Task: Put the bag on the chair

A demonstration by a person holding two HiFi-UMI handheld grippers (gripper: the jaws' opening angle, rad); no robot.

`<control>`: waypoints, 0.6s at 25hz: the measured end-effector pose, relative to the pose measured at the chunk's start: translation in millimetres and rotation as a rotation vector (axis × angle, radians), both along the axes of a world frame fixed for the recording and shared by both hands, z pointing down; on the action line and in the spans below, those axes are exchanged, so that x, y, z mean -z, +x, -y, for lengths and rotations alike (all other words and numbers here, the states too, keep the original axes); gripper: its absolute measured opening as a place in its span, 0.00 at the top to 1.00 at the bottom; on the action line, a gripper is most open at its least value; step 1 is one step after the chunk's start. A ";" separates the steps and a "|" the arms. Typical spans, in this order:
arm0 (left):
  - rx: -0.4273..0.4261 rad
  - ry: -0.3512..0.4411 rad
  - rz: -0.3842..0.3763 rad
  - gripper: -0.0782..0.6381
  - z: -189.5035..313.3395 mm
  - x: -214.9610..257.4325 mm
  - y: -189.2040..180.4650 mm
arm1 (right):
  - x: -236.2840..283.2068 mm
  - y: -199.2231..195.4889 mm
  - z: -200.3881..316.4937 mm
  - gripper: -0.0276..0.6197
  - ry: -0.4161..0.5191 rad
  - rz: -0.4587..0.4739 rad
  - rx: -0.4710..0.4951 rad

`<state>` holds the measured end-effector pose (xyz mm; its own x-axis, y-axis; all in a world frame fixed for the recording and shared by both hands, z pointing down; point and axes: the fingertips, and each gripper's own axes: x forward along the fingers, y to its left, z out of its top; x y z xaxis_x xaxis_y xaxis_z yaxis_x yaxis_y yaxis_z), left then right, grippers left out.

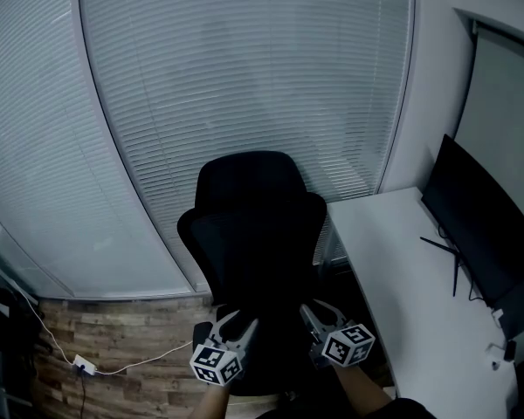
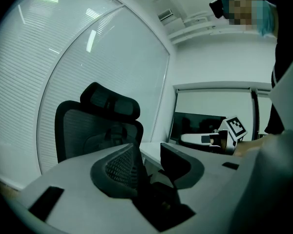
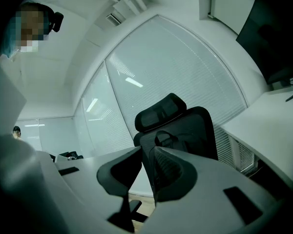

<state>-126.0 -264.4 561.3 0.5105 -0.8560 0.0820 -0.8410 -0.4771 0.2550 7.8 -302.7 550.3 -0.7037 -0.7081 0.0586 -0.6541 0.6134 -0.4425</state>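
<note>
One narrow gap separates chair point(image 1: 253, 225) from desk point(image 1: 393, 269) edge.

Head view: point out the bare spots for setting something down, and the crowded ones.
The white desk is bare along its left stretch, between the chair and the monitor. Its right edge is crowded by the monitor and its stand. The wood floor left of the chair carries a corded power strip. The chair's seat is too dark to judge.
</note>
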 end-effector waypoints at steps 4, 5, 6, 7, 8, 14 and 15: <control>0.012 0.057 0.010 0.71 -26.6 18.3 -4.6 | 9.7 1.6 -27.4 0.83 0.017 0.017 -0.039; 0.008 0.068 0.015 0.75 -33.9 21.8 -5.0 | 11.6 1.9 -34.8 0.84 0.021 0.019 -0.047; 0.003 0.078 0.018 0.77 -41.4 24.5 -5.4 | 13.0 1.8 -42.2 0.84 0.026 0.019 -0.053; -0.002 0.086 0.019 0.78 -49.1 26.7 -6.1 | 14.0 1.2 -49.6 0.85 0.030 0.017 -0.057; -0.006 0.092 0.017 0.80 -56.9 28.7 -7.2 | 14.9 0.2 -57.0 0.85 0.033 0.015 -0.059; -0.038 0.097 0.025 0.85 -105.6 30.9 -15.4 | 17.5 -11.3 -102.7 0.87 0.039 0.005 -0.062; -0.043 0.095 0.029 0.86 -113.1 29.9 -17.2 | 16.9 -14.0 -109.9 0.87 0.038 0.003 -0.061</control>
